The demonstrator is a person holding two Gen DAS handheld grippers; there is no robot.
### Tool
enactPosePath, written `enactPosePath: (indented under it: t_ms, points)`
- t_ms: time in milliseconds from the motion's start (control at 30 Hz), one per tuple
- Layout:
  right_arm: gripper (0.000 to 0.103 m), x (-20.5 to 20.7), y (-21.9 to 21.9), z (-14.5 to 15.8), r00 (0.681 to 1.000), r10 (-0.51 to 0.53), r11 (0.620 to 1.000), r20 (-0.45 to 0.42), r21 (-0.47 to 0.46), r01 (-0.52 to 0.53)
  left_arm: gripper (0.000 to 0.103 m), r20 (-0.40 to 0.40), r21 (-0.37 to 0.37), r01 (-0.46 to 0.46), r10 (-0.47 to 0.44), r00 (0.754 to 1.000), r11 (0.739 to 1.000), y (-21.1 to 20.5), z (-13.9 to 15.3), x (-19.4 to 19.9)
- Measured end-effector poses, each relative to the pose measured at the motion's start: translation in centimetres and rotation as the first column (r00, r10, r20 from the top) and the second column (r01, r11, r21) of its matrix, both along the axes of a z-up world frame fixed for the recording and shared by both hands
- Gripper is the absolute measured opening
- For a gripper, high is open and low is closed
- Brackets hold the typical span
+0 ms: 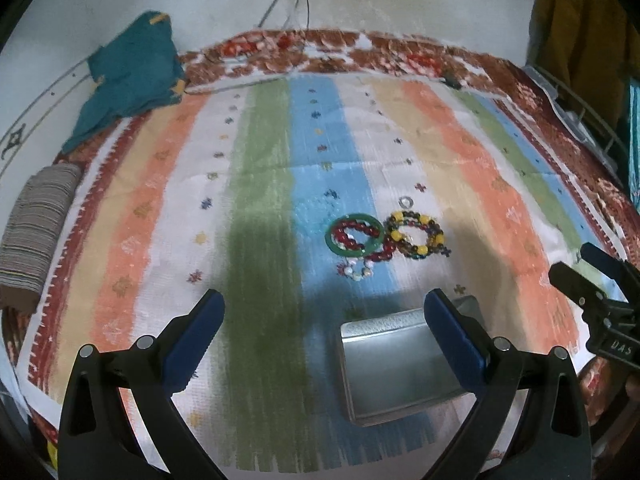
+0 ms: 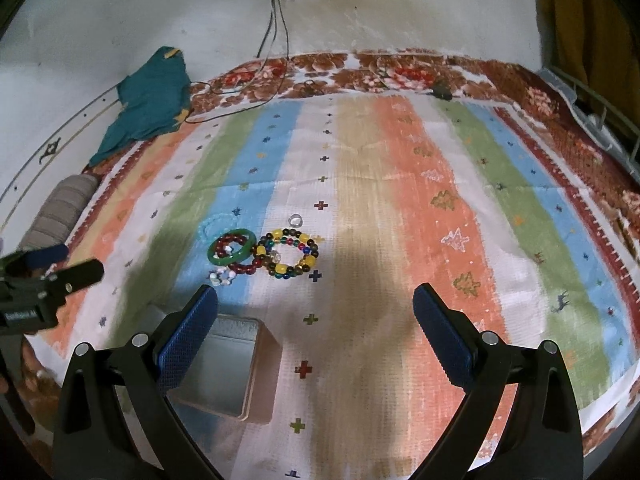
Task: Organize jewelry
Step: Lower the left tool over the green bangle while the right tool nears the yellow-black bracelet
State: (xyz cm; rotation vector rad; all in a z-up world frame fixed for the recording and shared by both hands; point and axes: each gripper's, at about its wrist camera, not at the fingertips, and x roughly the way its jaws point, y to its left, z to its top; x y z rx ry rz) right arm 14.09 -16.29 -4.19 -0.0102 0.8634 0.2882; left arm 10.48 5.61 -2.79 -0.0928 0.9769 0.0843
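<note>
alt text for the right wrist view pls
The open right gripper hovers over a striped cloth, facing a cluster of beaded bracelets and a green bangle. An open metal tin sits near its left finger.

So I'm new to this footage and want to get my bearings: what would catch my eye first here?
Probably the little heap of jewelry in the middle of the striped mat: a green bangle overlapping a red bead bracelet, beside a yellow and multicolored bead bracelet. Nearer the cameras sits an open metal tin, nothing visible inside. Both claws, left and right, are open and hold nothing.
</note>
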Motion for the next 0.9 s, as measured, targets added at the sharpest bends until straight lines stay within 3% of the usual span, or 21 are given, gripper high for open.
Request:
enactPosePath:
  t_ms: [400,633,767,900]
  points:
    - [0.099,2.0,1.0,-0.5,1.000,0.004,1.000,-0.024,-0.021,-0.005,0.098,-0.001,0.036,-0.039,0.039,0.999,0.999,0.5,-0.6,2.4]
    - [0.099,3.6,1.6,-1.3,0.999,0.001,0.999,-0.046,-0.038,-0.003,0.097,-0.051,-0.055,-0.059,0.056,0.997,0.997,1.5,-2.0,4.7]
    - [0.099,4.7,1.9,-2.2,0.998,-0.003,0.999,-0.070,-0.049,-0.001,0.097,-0.091,-0.007,-0.055,0.054,0.994,0.998,1.2,-3.1,6.0]
    - [0.099,5.3,2.3,-2.8,0.996,-0.003,0.999,-0.090,-0.048,-0.001,0.097,-0.110,-0.010,-0.069,0.067,0.992,0.998,1.4,-3.8,6.9]
